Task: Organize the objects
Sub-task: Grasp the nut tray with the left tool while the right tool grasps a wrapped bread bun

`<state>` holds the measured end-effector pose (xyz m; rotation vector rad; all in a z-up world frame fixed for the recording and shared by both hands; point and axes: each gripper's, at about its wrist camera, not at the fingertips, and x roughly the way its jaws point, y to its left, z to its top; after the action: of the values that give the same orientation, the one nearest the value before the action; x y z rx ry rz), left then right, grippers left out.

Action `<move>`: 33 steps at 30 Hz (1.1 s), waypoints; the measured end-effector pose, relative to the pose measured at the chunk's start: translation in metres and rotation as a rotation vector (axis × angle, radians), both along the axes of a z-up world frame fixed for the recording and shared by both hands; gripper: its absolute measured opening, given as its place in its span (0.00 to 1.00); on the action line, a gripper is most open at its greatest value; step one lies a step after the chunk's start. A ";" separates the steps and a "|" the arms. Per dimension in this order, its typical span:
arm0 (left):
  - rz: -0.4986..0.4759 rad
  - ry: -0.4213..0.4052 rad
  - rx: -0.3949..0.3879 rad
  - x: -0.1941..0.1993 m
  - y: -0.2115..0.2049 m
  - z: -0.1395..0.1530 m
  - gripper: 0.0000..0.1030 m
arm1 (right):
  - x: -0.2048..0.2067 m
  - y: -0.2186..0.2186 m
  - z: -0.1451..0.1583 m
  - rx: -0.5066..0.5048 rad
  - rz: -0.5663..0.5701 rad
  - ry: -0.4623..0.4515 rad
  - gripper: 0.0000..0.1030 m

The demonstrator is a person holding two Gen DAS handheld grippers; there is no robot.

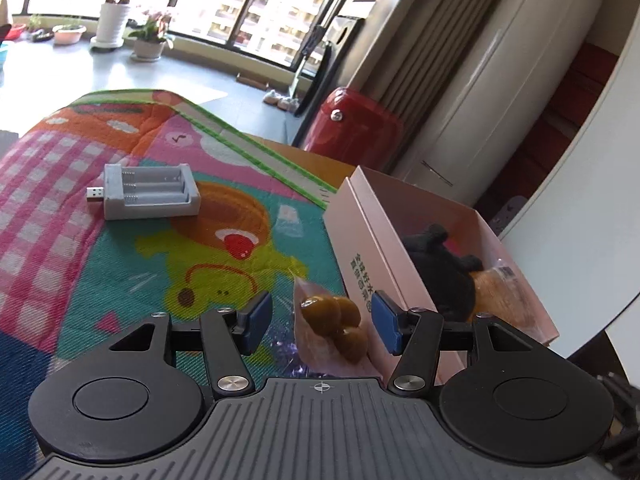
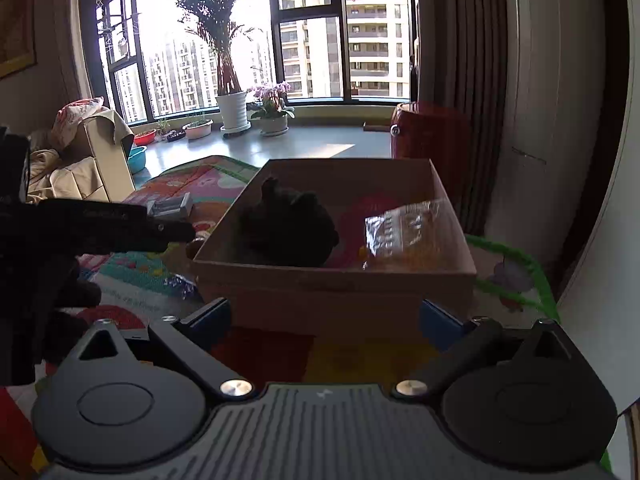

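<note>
Meanwhile, on a bright cartoon mat [image 1: 132,264], the left gripper [image 1: 320,322] hovers with its blue pads spread wide on either side of a clear snack packet [image 1: 334,328] of brown pieces, gripping nothing. The packet lies on the mat just beside the near left wall of a pink box [image 1: 360,240], which already holds a black plush toy [image 2: 286,228] and another clear packet [image 2: 404,228]. A grey battery charger [image 1: 150,192] sits farther off on the mat, well apart from the box.

The right gripper [image 2: 326,322] faces the box's near wall with its jaws wide and empty; the box front fills the gap between them.

The packet looks next in line for the box. Its slick film could slip from the pads or crumple if the left gripper closes on an edge rather than on the lumpy middle. The right-hand pad sits close to the box wall and could catch or shove it on closing, shifting the box unless the right gripper steadies it.
</note>
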<state>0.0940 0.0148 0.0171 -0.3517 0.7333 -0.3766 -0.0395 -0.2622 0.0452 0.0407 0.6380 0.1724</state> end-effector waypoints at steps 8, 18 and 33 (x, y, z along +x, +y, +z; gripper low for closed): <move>0.005 0.009 0.010 0.001 -0.005 -0.015 0.30 | 0.003 -0.001 -0.030 0.001 -0.028 0.058 0.98; -0.093 -0.015 0.059 -0.087 0.037 -0.003 0.18 | 0.000 0.003 -0.028 0.020 -0.002 0.046 1.00; -0.084 -0.018 0.297 -0.134 0.069 -0.005 0.22 | -0.002 0.090 -0.026 0.006 0.289 0.143 0.56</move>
<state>-0.0400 0.0841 0.0125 -0.0369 0.7753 -0.3439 -0.0419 -0.1718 0.0193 -0.0345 0.7849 0.4531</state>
